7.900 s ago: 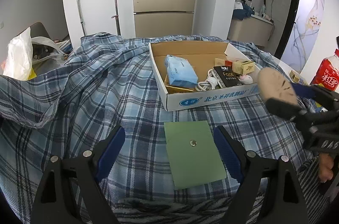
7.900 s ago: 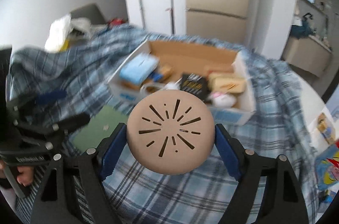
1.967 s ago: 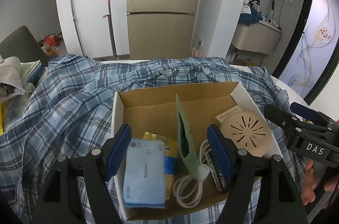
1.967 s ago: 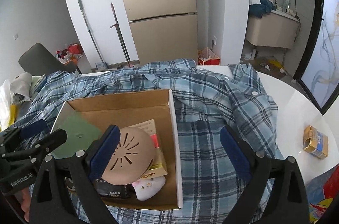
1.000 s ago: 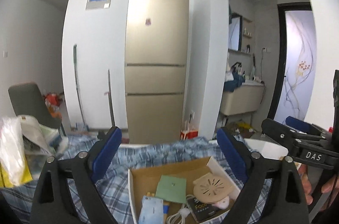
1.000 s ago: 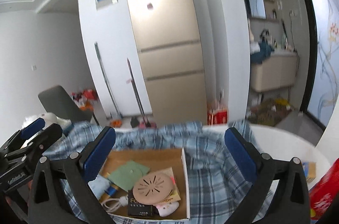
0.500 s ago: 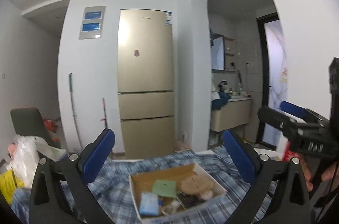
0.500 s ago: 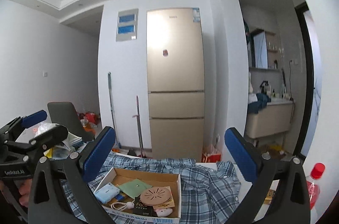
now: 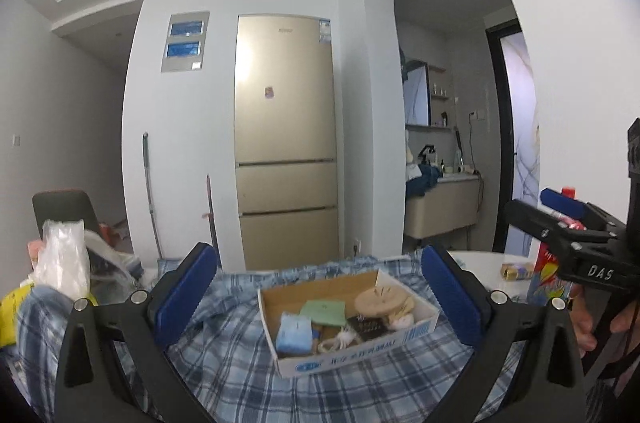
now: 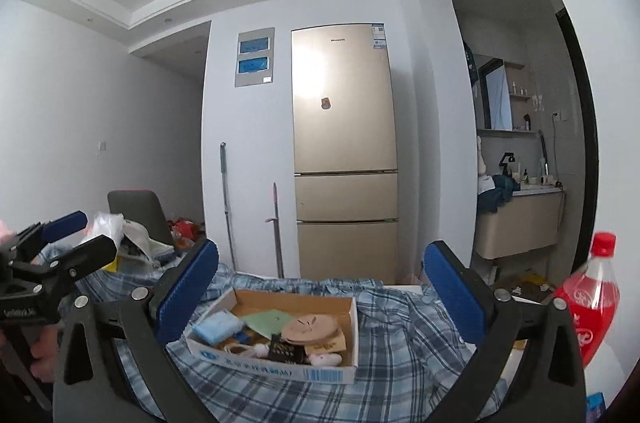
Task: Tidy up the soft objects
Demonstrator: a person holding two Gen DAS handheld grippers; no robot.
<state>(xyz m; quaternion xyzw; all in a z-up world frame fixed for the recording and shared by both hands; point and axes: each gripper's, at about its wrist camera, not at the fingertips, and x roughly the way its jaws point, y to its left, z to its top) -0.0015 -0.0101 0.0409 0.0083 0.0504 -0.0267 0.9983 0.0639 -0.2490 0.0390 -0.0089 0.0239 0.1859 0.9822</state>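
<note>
Both tools raised, nothing held

Left tool [image 9: 318, 287] and right tool [image 10: 320, 287] spread wide, empty. Green pad [image 9: 323, 312] and tan disc [image 9: 381, 301] lie in cardboard box [image 9: 352, 357] on plaid cloth [image 9: 240, 375]. Looks finished; next, check for strays.

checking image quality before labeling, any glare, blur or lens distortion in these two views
Left wrist view: strong fisheye bending of walls and ceiling, dark vignette corners, soft glare patch on the fridge, the cardboard box reasonably sharp. Right wrist view: same barrel distortion, a brighter glare blotch on the fridge, box contents small but legible, red bottle stretched at the edge.
</note>
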